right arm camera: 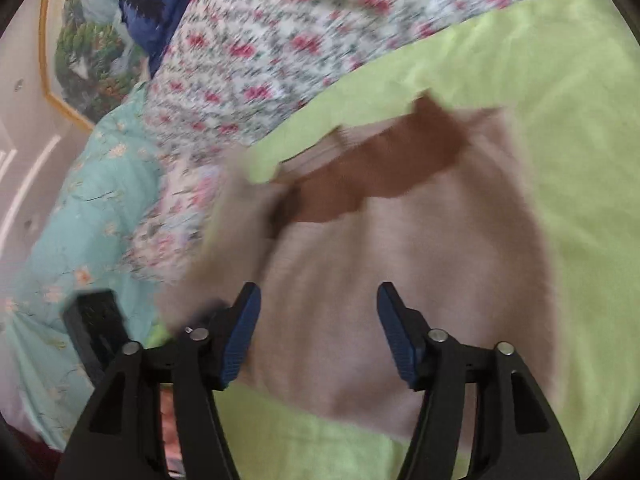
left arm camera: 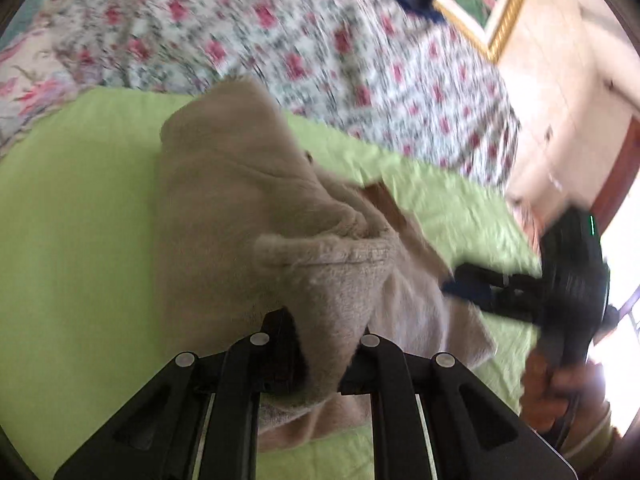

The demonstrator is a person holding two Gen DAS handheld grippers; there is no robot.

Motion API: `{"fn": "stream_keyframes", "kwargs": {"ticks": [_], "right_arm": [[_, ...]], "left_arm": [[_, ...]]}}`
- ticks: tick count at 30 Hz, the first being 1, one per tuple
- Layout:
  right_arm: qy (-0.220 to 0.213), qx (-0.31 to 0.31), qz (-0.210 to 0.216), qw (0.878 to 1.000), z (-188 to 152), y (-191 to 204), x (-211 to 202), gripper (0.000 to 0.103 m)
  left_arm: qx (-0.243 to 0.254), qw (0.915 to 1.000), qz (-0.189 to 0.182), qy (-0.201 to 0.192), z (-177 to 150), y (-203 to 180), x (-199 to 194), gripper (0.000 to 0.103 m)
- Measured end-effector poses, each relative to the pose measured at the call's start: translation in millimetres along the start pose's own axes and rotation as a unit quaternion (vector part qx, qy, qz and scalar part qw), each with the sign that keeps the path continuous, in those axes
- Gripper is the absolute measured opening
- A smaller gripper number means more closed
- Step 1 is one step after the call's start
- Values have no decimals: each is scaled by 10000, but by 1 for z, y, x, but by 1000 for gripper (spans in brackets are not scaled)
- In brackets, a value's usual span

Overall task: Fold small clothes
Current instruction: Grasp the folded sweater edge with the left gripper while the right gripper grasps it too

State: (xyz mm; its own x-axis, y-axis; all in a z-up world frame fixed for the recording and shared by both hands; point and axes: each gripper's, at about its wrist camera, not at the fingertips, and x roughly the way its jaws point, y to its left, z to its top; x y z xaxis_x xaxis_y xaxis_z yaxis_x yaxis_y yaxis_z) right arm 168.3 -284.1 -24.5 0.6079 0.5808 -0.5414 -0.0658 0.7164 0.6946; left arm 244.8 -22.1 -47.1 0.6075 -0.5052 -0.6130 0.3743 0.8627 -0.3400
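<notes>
A small beige fuzzy garment with a brown collar part lies on a light green sheet. My left gripper is shut on a fold of the garment and lifts it off the sheet. My right gripper is open just above the garment, its blue-padded fingers apart with nothing between them. The right gripper also shows at the right of the left wrist view, near the garment's edge. Both views are motion-blurred.
The green sheet covers a bed with a floral red-and-white quilt behind it. A teal floral blanket lies at the left, a dark blue pillow at the back. A framed painting hangs on the wall.
</notes>
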Motion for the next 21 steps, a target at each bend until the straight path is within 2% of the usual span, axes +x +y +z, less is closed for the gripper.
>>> {"fn": "stream_keyframes", "kwargs": {"ticks": [2,5,8,10,11,12,14,17,21], "right_arm": [[283,-3,274,9992,12,5,24,68],[628,-195,253,9975,31,19,65,68],[936,-178,468,9943,55,30,114,67],[1027,-244,464,9933,67,38,139,48],[1095,-253,446,9927,70,40,147,23],[1155,-195,404,9923,74,40,155,18],[1095,-201,474,9926,79,44,153,17],[730,-512,498,9948,86,53,115,17],[290,-832,143,9960,94,44,55,17]], "left_arm": [[64,9999,-17,87,-7,-1,6,12],[107,9999,-42,93,-12,1,6,12],[186,9998,-29,87,-11,-3,6,12],[286,9995,38,101,-12,-4,5,12],[355,9993,92,93,-12,-6,3,12],[403,9991,132,85,-11,-8,3,12],[474,9988,130,59,-6,-14,-1,12],[581,9982,-111,-48,4,-30,-7,12],[843,9954,-462,-23,12,-73,7,12]]}}
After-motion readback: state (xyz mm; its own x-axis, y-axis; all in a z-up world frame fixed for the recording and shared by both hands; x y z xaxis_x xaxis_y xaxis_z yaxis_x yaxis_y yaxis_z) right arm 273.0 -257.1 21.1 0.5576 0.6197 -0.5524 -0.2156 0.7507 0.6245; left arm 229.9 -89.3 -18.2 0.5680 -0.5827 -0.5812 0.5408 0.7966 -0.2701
